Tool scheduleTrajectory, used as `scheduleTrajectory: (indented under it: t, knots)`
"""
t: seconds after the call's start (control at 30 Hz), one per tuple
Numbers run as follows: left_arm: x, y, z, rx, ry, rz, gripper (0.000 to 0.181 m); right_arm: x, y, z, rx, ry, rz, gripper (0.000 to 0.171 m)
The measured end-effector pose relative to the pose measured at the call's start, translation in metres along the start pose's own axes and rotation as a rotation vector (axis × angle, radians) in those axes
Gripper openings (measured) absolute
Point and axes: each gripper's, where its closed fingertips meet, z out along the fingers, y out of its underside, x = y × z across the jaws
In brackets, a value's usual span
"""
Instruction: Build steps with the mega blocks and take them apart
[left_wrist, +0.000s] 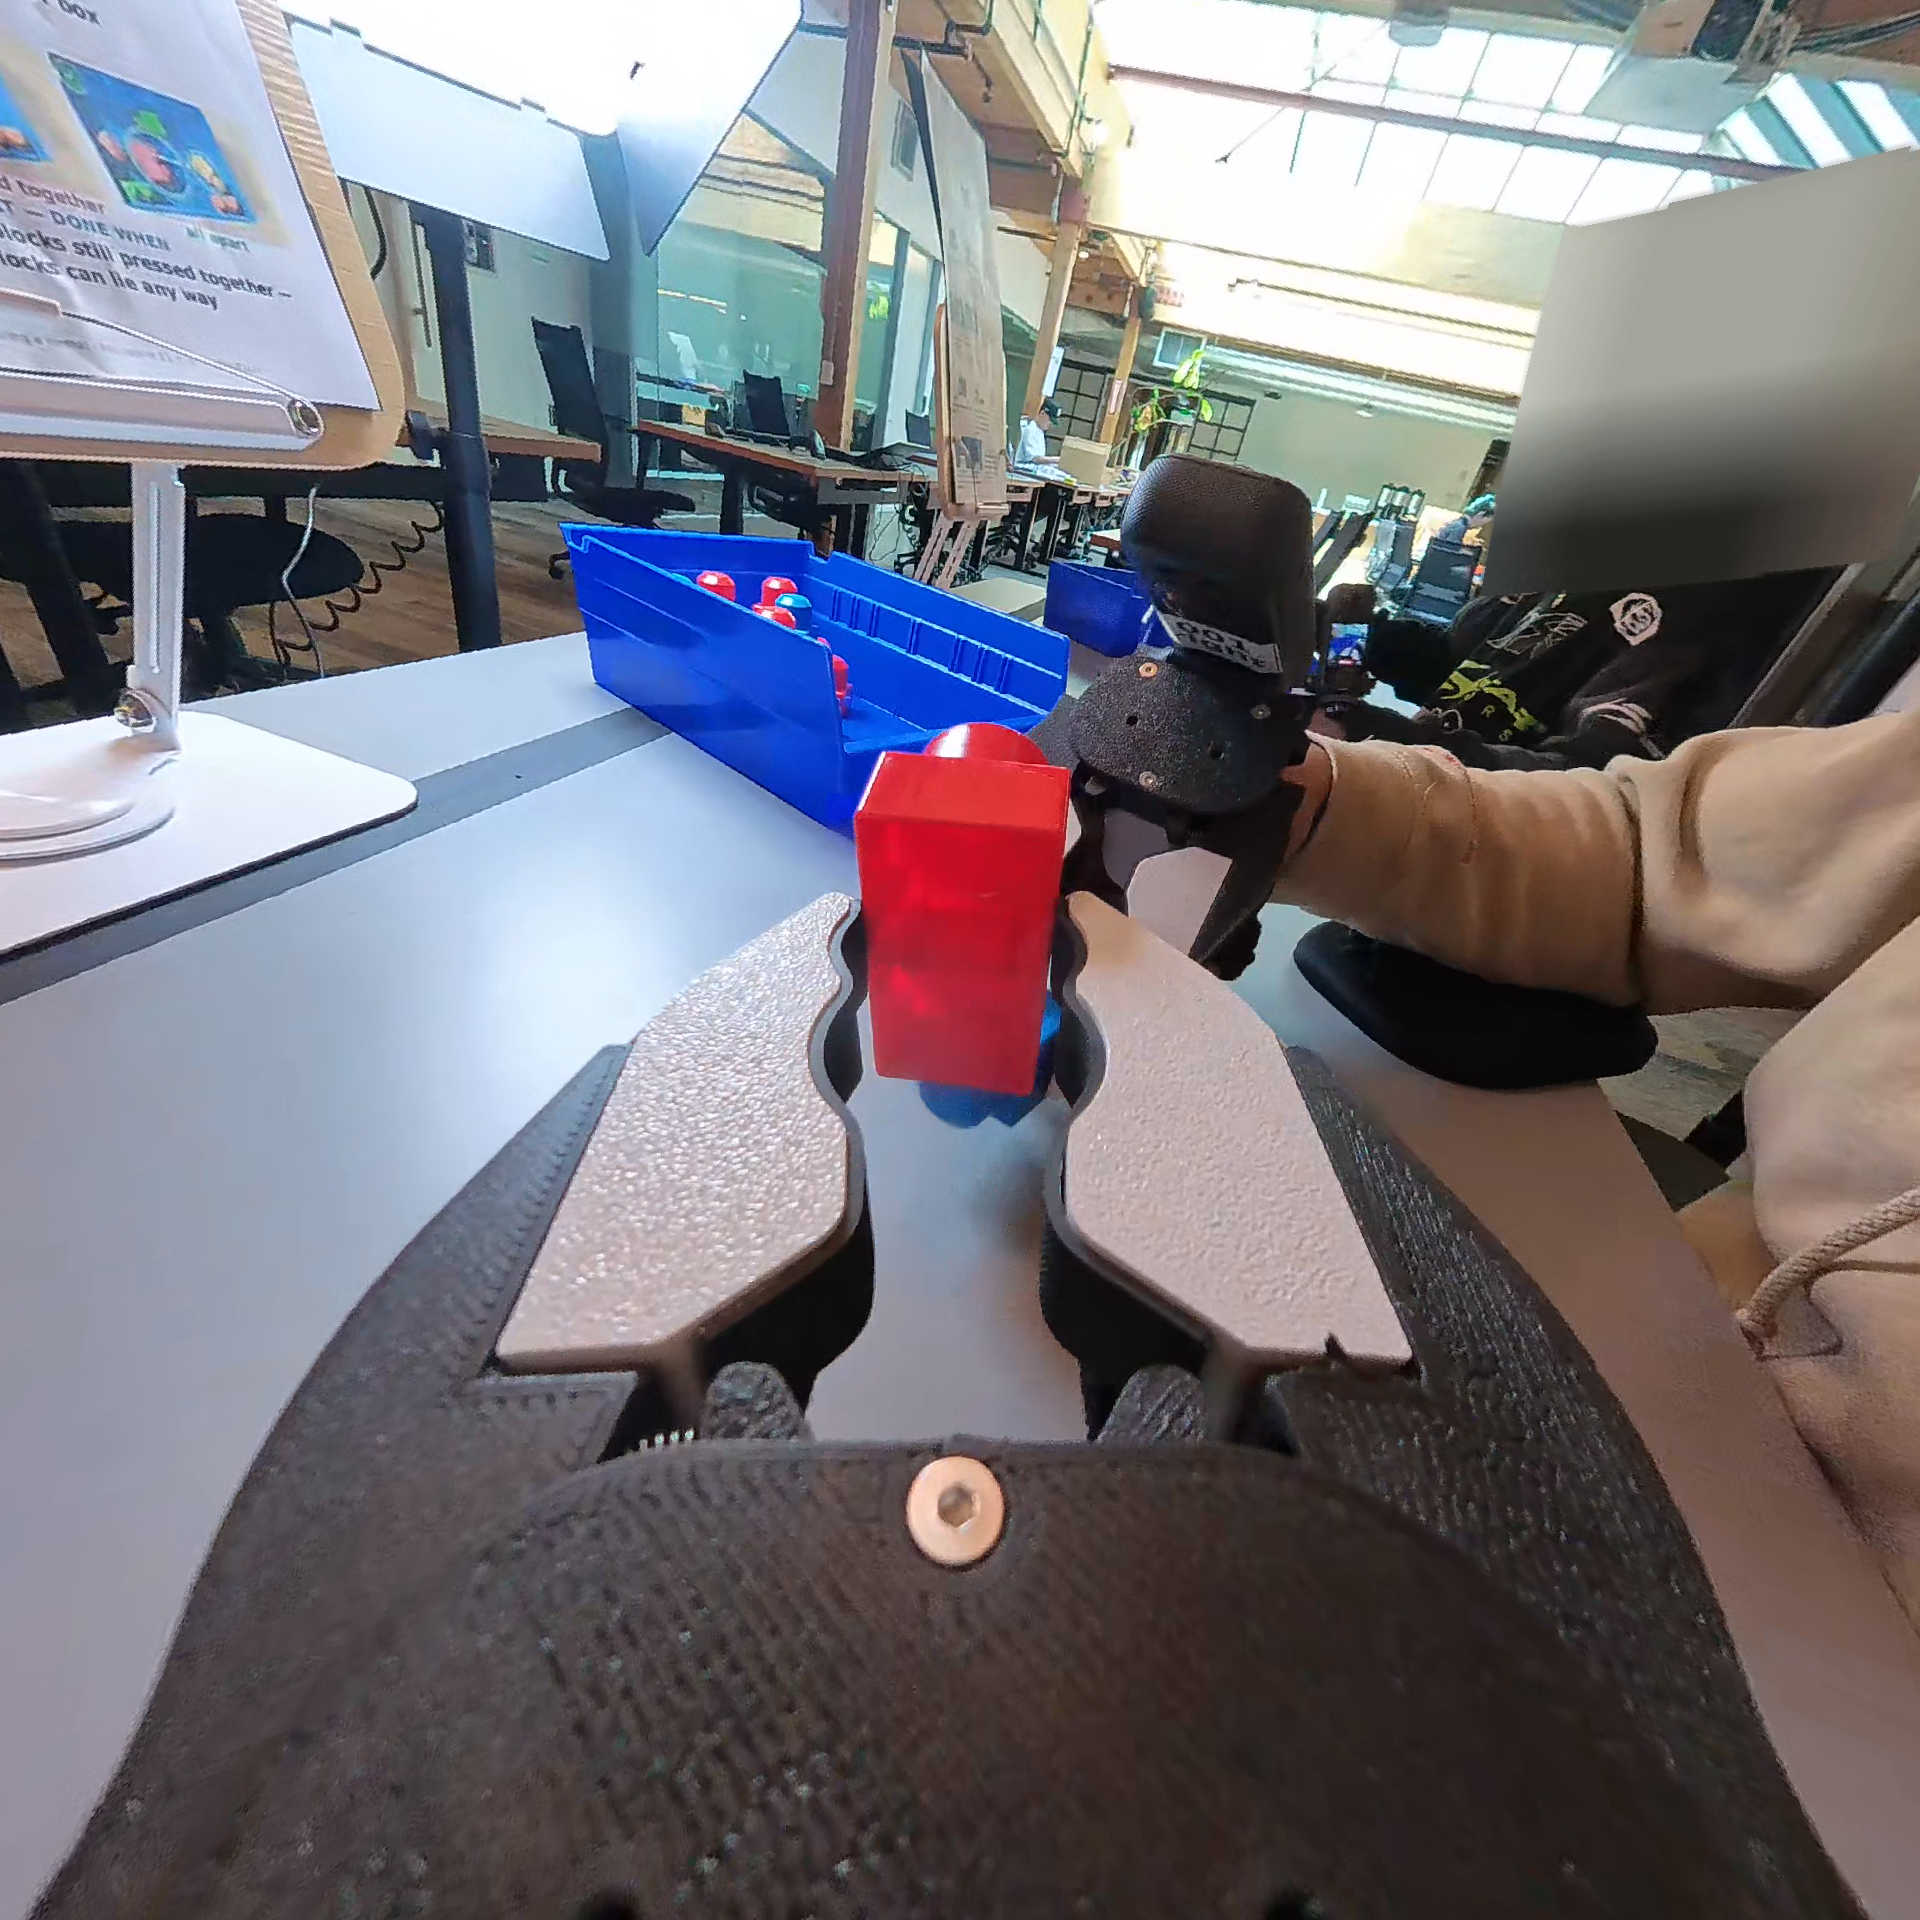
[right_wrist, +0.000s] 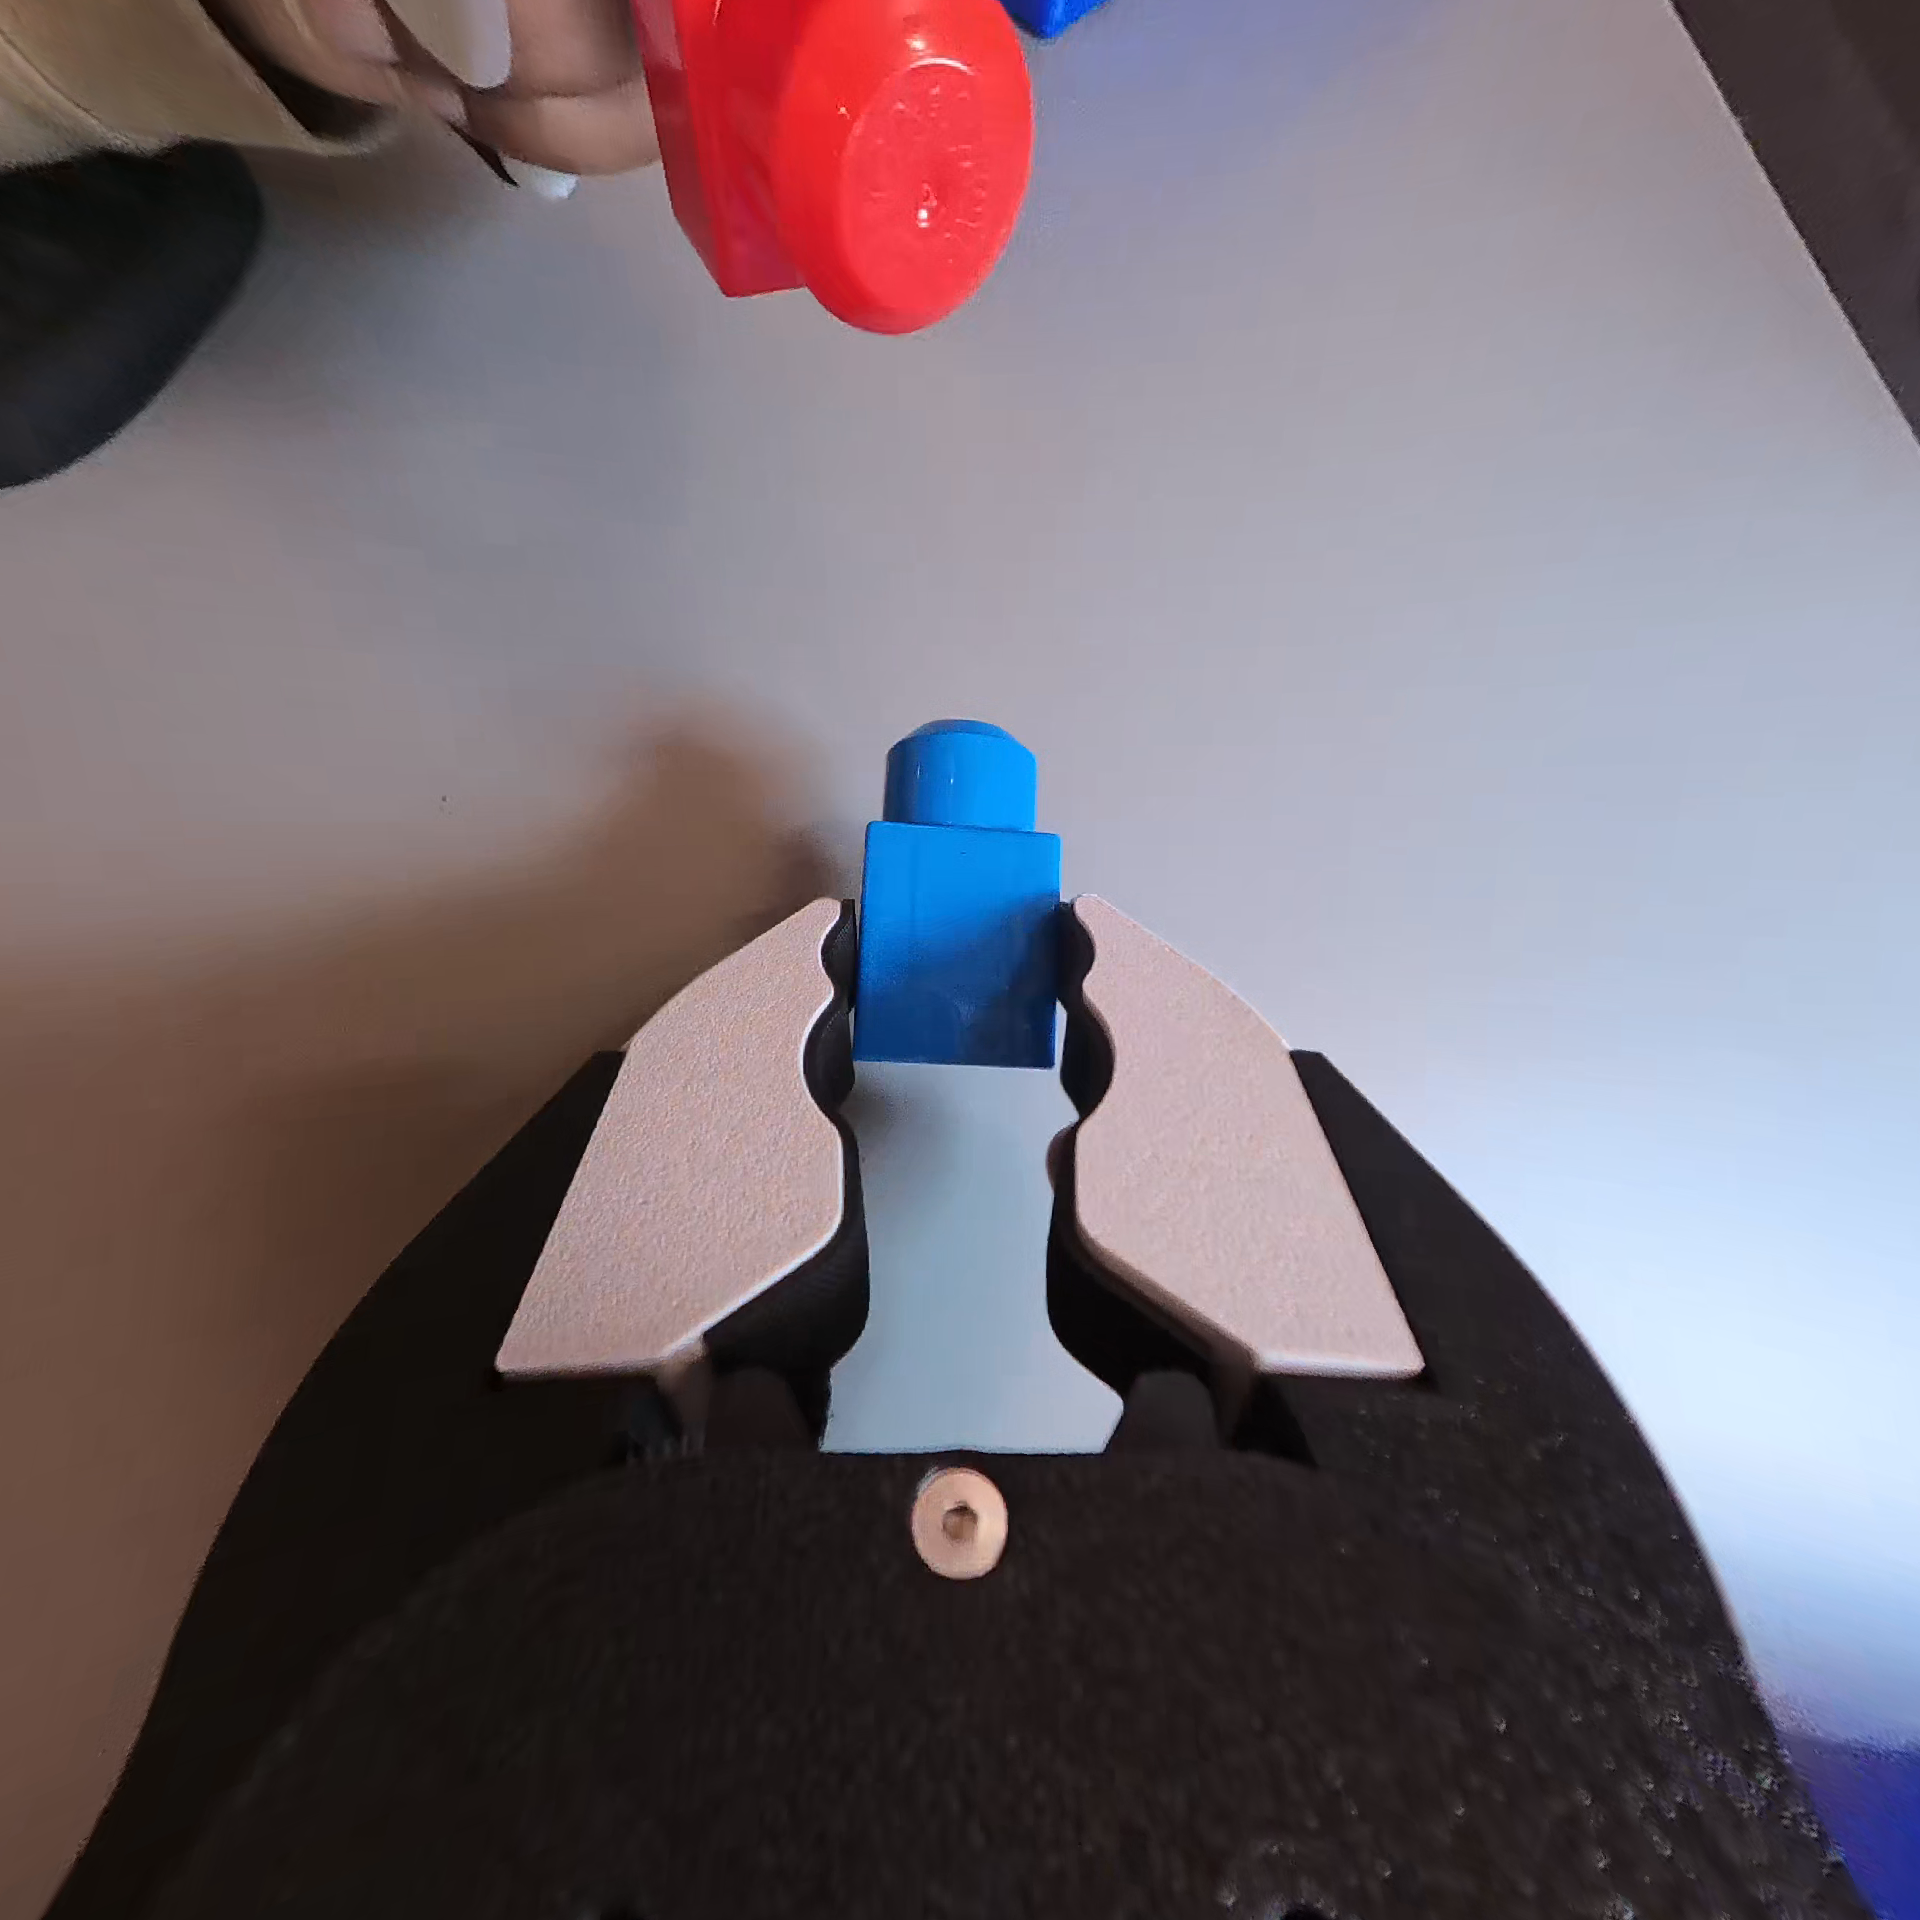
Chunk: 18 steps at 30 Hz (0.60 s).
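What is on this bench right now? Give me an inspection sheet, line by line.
Surface: grey table, bare around the blocks.
Job's things: red block held upright; blue block held; more red and blue blocks in the blue bin.
Clutter: instruction sheet on a white stand; black pad at the table edge.
Grippers: left gripper shut on the red block; right gripper shut on the blue block.
Cables: nothing seen on the table.
Surroundings: open office with desks and chairs.
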Motion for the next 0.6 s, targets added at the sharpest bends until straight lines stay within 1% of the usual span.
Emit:
scheduleTrajectory:
  t: [0.03, 0.23, 0.3, 0.37, 0.5, 0.6]
  knots:
    - [0.000, 0.002, 0.001, -0.004, 0.000, -0.005, 0.034, 0.000, 0.004, -0.002, 0.001, -0.005, 0.000, 0.036]
    - [0.000, 0.007, 0.003, -0.022, 0.000, -0.014, 0.034, -0.009, 0.037, -0.011, -0.126, -0.021, -0.097, 0.037]
    - [0.000, 0.008, 0.004, -0.028, -0.002, -0.012, 0.034, -0.008, 0.051, -0.019, -0.233, -0.019, -0.136, 0.038]
    - [-0.001, 0.010, 0.005, -0.038, -0.004, -0.009, 0.034, -0.003, 0.052, -0.026, -0.297, 0.020, -0.180, 0.042]
    - [-0.004, 0.012, 0.005, -0.046, -0.012, -0.021, 0.034, -0.009, 0.044, -0.029, -0.429, -0.036, -0.241, 0.048]
    - [-0.011, 0.012, 0.002, -0.051, -0.044, -0.014, 0.034, -0.010, 0.044, -0.022, -0.603, -0.067, -0.333, 0.049]
